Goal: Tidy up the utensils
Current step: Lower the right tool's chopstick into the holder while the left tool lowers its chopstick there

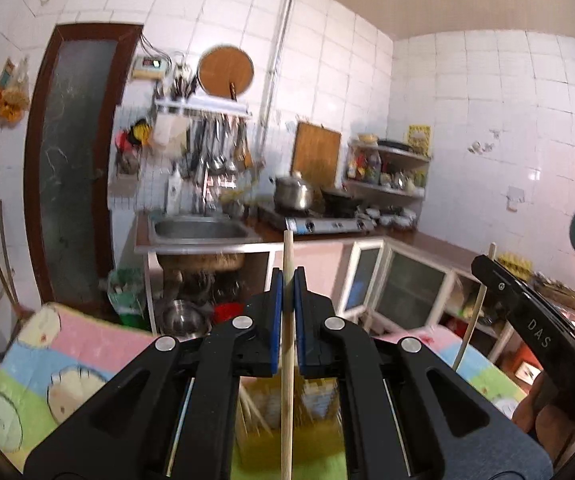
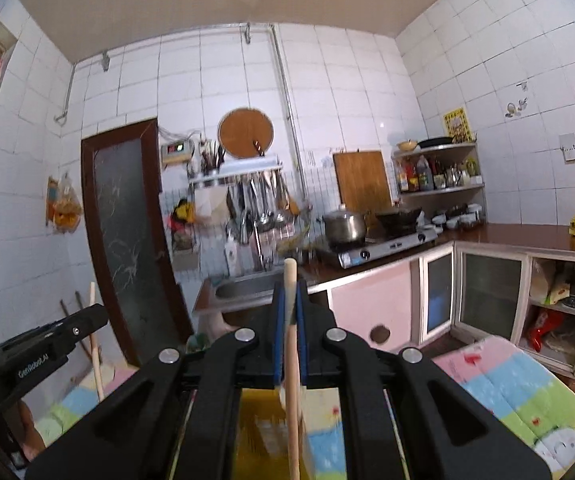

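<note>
My left gripper (image 1: 288,280) is shut on a pale wooden chopstick (image 1: 287,360) that stands upright between its blue pads. Below it is a yellow holder (image 1: 287,444) with several more chopsticks inside. My right gripper (image 2: 290,284) is shut on another wooden chopstick (image 2: 292,380), also upright, above a yellow container (image 2: 259,440). The right gripper also shows at the right of the left wrist view (image 1: 487,266), with its chopstick (image 1: 472,320) hanging below. The left gripper shows at the left of the right wrist view (image 2: 95,314), with its chopstick (image 2: 96,360).
A table with a pastel cartoon cloth (image 1: 47,368) lies under both grippers. Beyond it are a steel sink (image 1: 201,230), a gas stove with a pot (image 1: 293,194), a wall rack of hanging utensils (image 1: 215,148), cabinets (image 2: 487,296) and a dark door (image 2: 127,232).
</note>
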A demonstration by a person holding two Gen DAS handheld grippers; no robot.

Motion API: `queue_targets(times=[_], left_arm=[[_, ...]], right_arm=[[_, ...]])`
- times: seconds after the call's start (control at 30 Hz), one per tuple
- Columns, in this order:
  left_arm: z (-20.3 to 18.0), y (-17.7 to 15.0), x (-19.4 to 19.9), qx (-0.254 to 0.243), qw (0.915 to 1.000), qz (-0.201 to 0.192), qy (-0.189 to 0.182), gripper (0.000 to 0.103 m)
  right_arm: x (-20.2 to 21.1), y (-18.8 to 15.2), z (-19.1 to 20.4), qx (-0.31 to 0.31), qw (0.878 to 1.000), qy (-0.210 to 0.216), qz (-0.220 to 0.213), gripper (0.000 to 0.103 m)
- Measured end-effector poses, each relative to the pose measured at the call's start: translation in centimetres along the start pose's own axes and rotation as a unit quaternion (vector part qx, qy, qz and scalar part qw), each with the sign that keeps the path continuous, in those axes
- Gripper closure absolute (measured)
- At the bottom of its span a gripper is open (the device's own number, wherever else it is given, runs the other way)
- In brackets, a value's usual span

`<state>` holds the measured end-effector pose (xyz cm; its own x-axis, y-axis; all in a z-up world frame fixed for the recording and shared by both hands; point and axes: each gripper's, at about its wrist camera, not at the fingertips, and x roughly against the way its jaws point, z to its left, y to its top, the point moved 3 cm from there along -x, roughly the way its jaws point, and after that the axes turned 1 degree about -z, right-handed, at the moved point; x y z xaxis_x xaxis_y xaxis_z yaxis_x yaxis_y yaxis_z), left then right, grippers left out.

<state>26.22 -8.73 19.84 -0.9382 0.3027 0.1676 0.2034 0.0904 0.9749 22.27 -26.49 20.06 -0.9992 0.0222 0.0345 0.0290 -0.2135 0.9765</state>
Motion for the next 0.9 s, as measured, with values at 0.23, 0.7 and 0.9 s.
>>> queue_targets(times=[0.23,0.7,0.9], left_arm=[[0.5,2.3,-4.3,-0.006,0.9986,-0.044,0.029,0.099],[2.7,-5.4,-9.5,-0.002,0.9993,0.004,0.036,0.099],[3.6,-7.4,-8.8,-0.016,0.9979,0.036,0.05,0.089]], right_arm=[[-4.7,1.2,0.9,0.014,1.0,-0.009,-0.023,0.097],[-9.4,-5.8,0.1,0.014,0.999,0.001,0.036,0.097],[-8.8,-7.3,-0.1,0.029,0.997,0.007,0.078,0.095]])
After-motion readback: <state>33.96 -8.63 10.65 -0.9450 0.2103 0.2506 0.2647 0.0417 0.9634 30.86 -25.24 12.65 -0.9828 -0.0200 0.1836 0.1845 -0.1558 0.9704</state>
